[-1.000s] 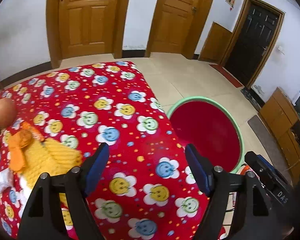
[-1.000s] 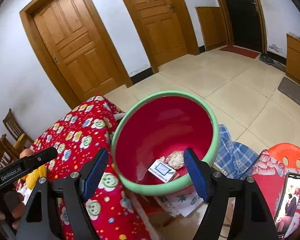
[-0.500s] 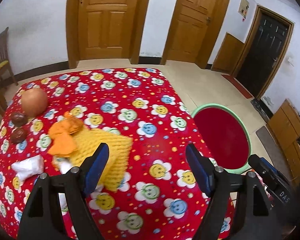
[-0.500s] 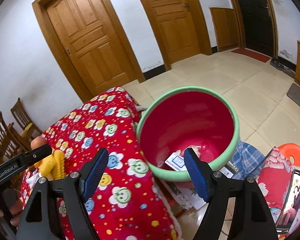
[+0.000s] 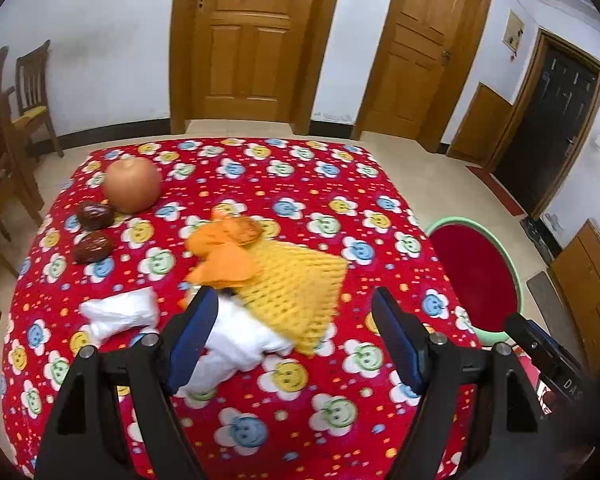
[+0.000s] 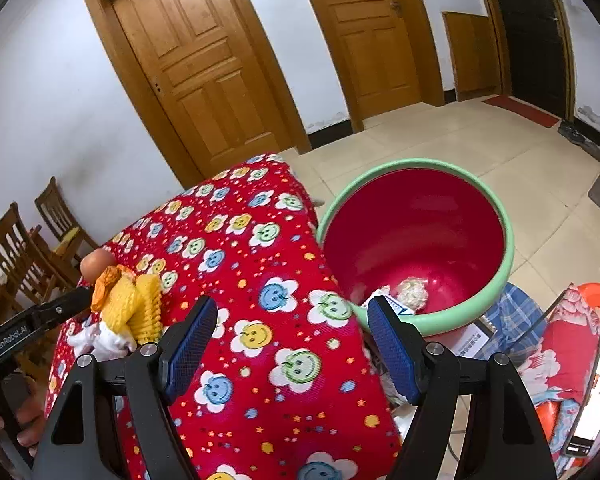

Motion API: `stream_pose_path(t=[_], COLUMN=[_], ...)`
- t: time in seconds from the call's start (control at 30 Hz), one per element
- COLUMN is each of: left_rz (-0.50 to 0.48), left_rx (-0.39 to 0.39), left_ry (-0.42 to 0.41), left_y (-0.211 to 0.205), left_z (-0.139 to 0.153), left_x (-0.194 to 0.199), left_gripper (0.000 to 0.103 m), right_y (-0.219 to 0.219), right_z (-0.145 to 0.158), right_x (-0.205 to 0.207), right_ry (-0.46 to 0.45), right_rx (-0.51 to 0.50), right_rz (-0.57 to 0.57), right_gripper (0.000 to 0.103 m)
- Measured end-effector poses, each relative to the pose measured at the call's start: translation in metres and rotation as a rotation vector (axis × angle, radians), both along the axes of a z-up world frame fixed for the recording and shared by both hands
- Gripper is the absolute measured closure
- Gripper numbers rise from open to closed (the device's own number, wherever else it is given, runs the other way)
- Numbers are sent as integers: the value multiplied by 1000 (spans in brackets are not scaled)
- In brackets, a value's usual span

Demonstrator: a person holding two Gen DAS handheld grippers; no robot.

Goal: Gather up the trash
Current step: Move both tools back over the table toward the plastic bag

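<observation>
Trash lies mid-table: yellow net [image 5: 300, 292] under orange peel [image 5: 224, 252], white tissue [image 5: 240, 344] beside it, another wad [image 5: 120, 314] to the left. Left gripper [image 5: 296, 336] hovers over the pile, jaws wide, empty. Right gripper [image 6: 292, 340], also wide, hangs near the basin [image 6: 492, 288] holding scraps. Apple [image 5: 132, 190] sits behind.

From the left wrist, the left tongs [image 5: 296, 344] cover part of the white crumpled paper [image 5: 240, 344], and the yellow foam net [image 5: 300, 292] and orange peel [image 5: 224, 252] beside it are smeared by blur. The basin [image 5: 516, 280] is partly hidden behind the surface [image 5: 320, 200] edge, so its contents cannot be seen there. From the right wrist, the small box [image 6: 392, 306] in the basin [image 6: 500, 280] is half hidden behind a finger [image 6: 392, 344], its print too small to read, and the phone [image 6: 596, 392] is cut off by the picture's edge.
</observation>
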State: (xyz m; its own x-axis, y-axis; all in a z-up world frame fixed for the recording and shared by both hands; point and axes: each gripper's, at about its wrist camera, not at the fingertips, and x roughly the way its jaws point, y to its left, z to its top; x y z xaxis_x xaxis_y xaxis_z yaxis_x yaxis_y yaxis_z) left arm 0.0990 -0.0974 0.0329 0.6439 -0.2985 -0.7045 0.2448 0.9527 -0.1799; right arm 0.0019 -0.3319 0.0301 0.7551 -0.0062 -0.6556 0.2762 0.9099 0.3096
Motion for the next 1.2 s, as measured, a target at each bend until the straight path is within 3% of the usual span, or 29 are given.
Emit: stream_pose_path(t=[0.73, 1.2], left_rz=[205, 254], left_rx=[3, 101], left_ry=[42, 87], left_y=[101, 117], left_z=[-22, -67], left_x=[-1, 36], left_gripper=[25, 25], right_y=[45, 59], right_z=[-11, -20], right_x=[15, 29], right_ry=[37, 61], right_rx=[-9, -5], right_rz=[89, 122], right_gripper=[24, 24])
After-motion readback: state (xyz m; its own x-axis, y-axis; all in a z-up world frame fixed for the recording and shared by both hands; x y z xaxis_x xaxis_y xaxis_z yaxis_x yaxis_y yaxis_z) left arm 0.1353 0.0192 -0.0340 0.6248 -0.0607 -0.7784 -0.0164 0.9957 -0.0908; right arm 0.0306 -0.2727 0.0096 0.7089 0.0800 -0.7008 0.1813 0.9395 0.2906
